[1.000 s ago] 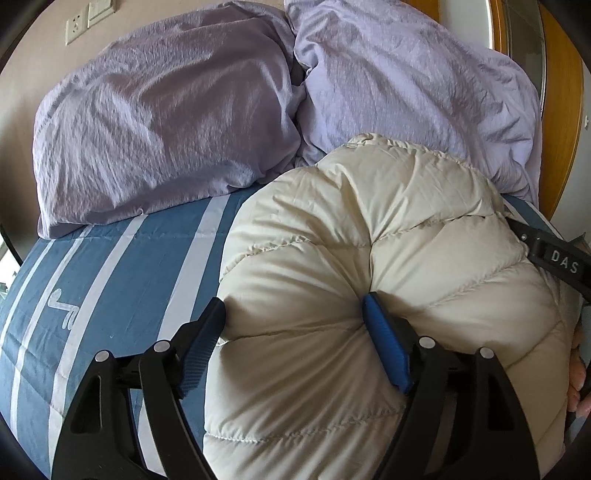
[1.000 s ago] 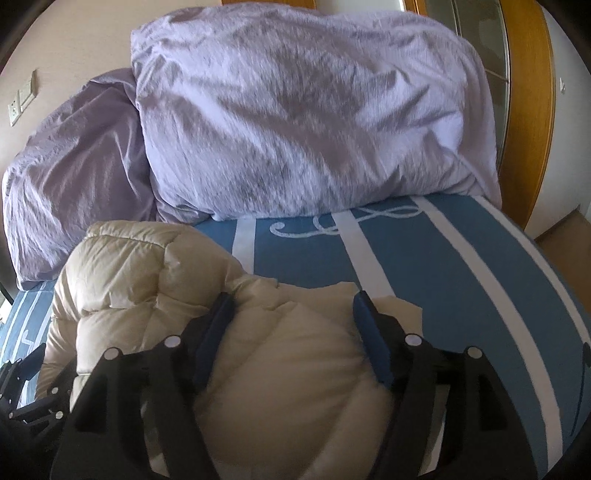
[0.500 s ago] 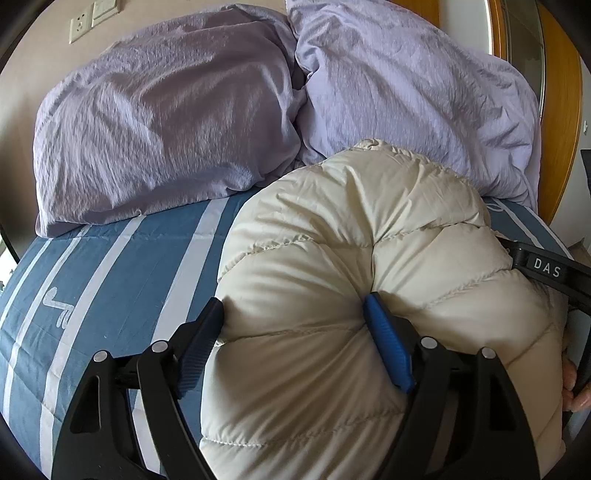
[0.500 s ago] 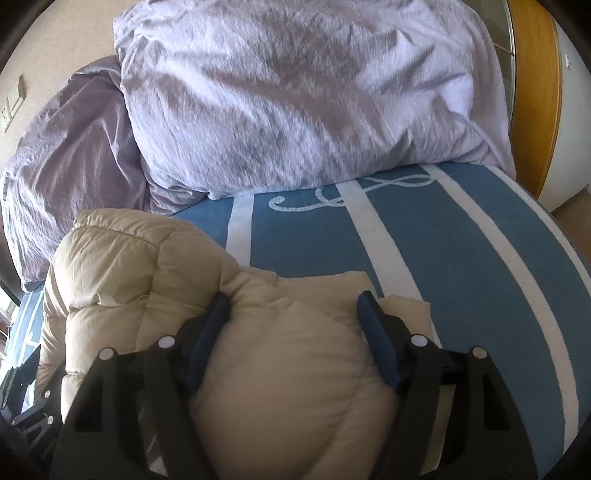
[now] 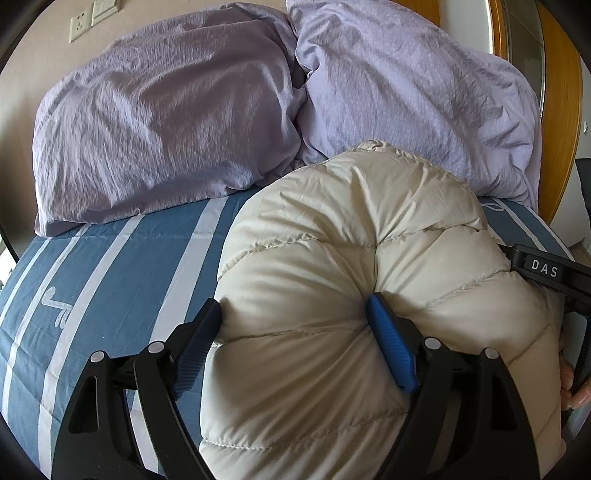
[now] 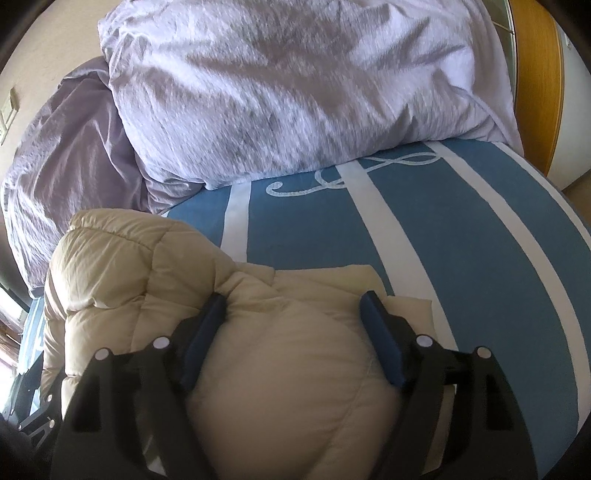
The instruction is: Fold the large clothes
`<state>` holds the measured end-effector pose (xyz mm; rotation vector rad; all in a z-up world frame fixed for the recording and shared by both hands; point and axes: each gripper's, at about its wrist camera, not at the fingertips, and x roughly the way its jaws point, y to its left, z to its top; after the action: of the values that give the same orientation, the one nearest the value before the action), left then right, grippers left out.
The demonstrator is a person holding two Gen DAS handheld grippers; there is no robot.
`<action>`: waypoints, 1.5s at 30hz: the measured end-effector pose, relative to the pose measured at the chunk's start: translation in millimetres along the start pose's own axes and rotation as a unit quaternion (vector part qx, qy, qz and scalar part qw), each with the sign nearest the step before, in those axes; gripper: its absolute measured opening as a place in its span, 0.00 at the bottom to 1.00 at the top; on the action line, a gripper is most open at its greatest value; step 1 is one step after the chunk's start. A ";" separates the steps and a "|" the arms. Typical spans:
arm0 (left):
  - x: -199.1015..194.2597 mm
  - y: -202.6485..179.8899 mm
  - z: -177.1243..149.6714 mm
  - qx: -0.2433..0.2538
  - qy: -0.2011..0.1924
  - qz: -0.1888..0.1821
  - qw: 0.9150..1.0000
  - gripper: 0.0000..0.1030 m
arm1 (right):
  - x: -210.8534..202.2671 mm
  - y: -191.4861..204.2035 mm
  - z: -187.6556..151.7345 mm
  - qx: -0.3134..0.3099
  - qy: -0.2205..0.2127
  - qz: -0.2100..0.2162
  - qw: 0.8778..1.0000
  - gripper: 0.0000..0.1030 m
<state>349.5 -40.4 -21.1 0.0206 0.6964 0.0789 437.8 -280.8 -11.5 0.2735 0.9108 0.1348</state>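
A cream quilted down jacket [image 5: 369, 240] lies bunched on the blue striped bedsheet [image 5: 110, 277]. My left gripper [image 5: 291, 302] has a thick puff of it between its jaws. Both blue pads [image 5: 391, 350] dent the fabric while the jaws are opening. In the right wrist view the jacket [image 6: 129, 266] fills the lower left. My right gripper [image 6: 293, 298] holds another bulge of it, pads pressed into the folds, jaws opening too. The right gripper's black body [image 5: 543, 269] shows at the left wrist view's right edge, with a hand [image 5: 572, 387] below it.
Two lilac pillows [image 5: 166, 122] [image 5: 406, 92] lean at the head of the bed, just behind the jacket. An orange wooden frame [image 5: 557, 110] stands to the right. Wall sockets [image 5: 79, 27] sit at top left. Striped sheet [image 6: 461, 240] spreads out right of the jacket.
The right gripper has dipped and tilted, so the pillows fill more of its view. Both pairs of jaws stand slightly wider and the jacket puffs out between them. The left gripper stays put.
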 end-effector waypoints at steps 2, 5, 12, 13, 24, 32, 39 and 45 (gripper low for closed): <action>1.4 0.3 0.0 -0.001 0.001 -0.001 1.000 0.81 | 0.6 -0.2 0.2 0.002 0.002 0.000 1.000 0.73; 2.1 0.8 -0.2 -0.003 0.001 -0.002 1.000 0.81 | 1.8 -0.5 0.2 0.004 0.004 0.001 1.000 0.74; -3.0 14.4 3.6 -0.035 0.009 -0.026 0.999 0.81 | 4.3 1.4 0.9 0.003 0.008 -0.005 1.000 0.74; -4.3 16.1 5.7 -0.038 0.013 -0.026 0.999 0.81 | 4.2 1.1 0.7 0.004 0.008 -0.005 1.000 0.75; -18.3 5.6 49.7 0.012 -0.030 0.053 0.998 0.83 | 4.0 -3.0 3.1 0.013 0.011 0.003 1.000 0.75; 24.0 0.1 35.4 0.020 0.005 0.076 0.997 0.85 | 2.8 -5.9 3.9 0.023 0.009 0.014 1.000 0.76; 37.5 8.8 30.7 -0.012 0.024 0.048 0.999 0.88 | 3.1 -5.7 2.9 0.025 0.009 0.013 1.000 0.76; 33.1 32.5 26.8 -0.071 0.058 -0.006 0.996 0.89 | 1.3 -8.4 4.3 0.030 0.017 0.017 0.999 0.80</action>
<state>389.9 -5.1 -20.2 -0.1263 0.8055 0.1180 442.1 -289.3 -12.5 0.3434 0.9449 0.1448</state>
